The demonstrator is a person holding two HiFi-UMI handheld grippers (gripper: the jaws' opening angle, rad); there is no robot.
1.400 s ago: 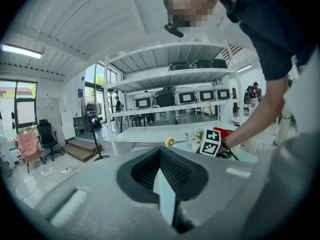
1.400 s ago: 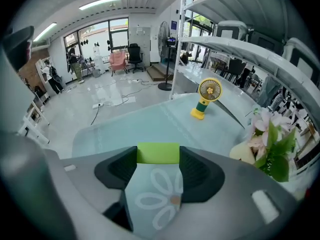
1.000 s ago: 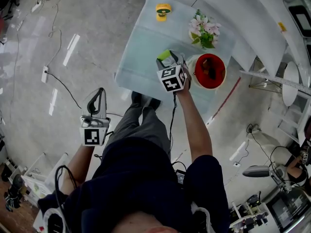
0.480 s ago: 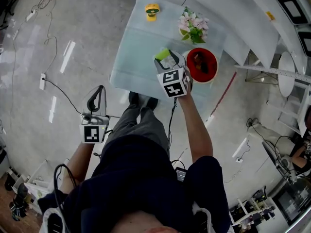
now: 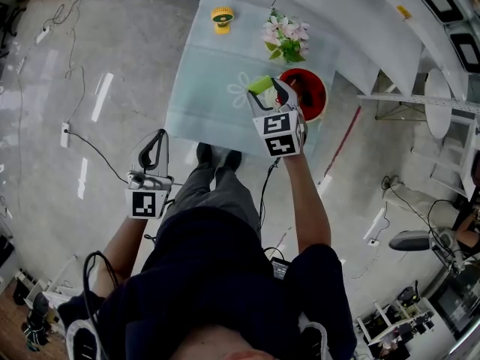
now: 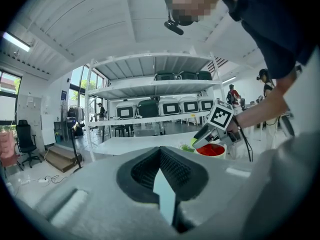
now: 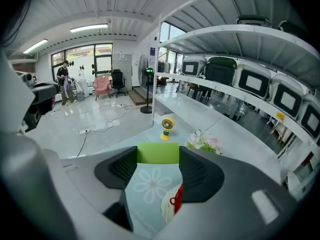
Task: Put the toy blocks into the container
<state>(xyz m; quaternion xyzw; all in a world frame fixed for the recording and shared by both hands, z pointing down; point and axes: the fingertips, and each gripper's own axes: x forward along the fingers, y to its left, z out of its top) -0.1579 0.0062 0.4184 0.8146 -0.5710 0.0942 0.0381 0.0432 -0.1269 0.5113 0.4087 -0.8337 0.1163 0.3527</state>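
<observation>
Since one second ago the right gripper has gone up with the green block and now it is closer to the red container, so the white flower print on the desk is uncovered. Its jaws stand wide and they press the green block between the pads near the tips. The block is in the air, over the desk and just beside the left rim of the container, not inside it. The container stands at the right edge of the desk, close to the near right corner. A yellow fan and a small pot of flowers stand along the far edge. The left gripper is off the desk, over the floor beyond the near left corner; its jaws are together at the tips and hold nothing.
</observation>
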